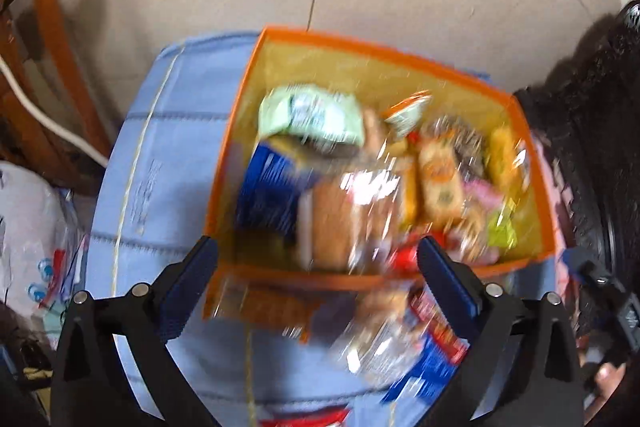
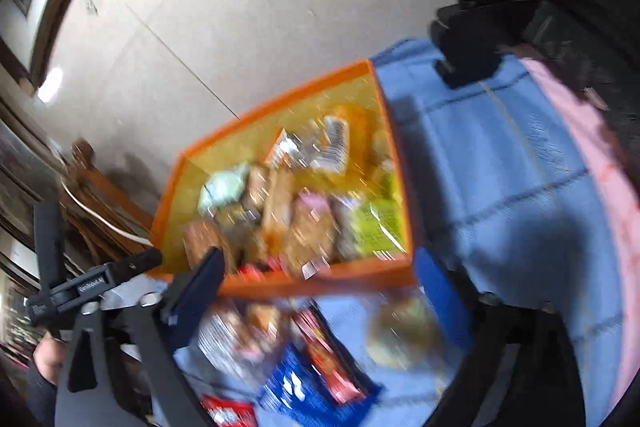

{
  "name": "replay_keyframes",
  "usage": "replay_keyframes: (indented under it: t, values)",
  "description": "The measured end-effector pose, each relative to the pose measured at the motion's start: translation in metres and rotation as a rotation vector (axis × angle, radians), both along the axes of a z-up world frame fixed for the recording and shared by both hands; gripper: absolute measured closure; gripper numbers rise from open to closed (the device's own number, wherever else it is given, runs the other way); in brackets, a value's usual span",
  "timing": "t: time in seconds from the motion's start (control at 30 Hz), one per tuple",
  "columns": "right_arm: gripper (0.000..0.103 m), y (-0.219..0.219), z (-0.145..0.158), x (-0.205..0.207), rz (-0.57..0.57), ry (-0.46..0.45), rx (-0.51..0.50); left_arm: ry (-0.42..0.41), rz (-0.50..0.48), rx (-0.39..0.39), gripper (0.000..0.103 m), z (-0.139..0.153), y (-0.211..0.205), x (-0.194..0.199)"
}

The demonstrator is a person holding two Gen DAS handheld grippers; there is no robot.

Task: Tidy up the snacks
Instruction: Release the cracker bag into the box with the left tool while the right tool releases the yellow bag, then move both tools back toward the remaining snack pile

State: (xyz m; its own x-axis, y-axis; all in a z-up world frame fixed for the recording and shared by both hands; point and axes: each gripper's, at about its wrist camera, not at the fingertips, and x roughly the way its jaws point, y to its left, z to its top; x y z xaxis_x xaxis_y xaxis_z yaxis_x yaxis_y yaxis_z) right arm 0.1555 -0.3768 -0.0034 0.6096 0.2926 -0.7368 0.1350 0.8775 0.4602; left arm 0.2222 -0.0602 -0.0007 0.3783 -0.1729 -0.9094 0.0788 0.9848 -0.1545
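Both views motion-blurred. Orange box (image 1: 536, 163) sits on the blue-cloth table (image 1: 176, 163), filled with wrapped snacks: pale green packet (image 1: 308, 117) at its far left, brown bread-like pack (image 1: 336, 223) near the front wall. More snacks lie loose on the cloth in front of the box, including a blue packet (image 2: 296, 387). Left gripper (image 1: 316, 255): fingers wide apart, nothing held. Right gripper (image 2: 320, 275): fingers wide apart, empty, just before the box's front wall.

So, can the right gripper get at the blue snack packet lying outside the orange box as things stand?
Probably yes. The right gripper is open and empty, and the blue snack packet lies uncovered on the blue cloth just below it, outside the orange box.
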Motion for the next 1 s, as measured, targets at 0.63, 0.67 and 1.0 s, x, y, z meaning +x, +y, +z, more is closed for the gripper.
replay_keyframes:
  t: [0.63,0.67,1.0]
  values:
    - [0.004,0.005,-0.053,-0.101,-0.016,0.17,-0.102,0.231,0.072,0.05,0.006,-0.086,0.047,-0.128]
    - [0.004,0.011,-0.047,-0.103,-0.004,0.123,-0.18,0.228,0.067,0.062,0.006,-0.086,0.046,-0.13]
    - [0.004,0.012,-0.06,-0.073,-0.063,0.256,-0.347,0.205,0.02,0.166,0.006,-0.079,0.022,-0.12]
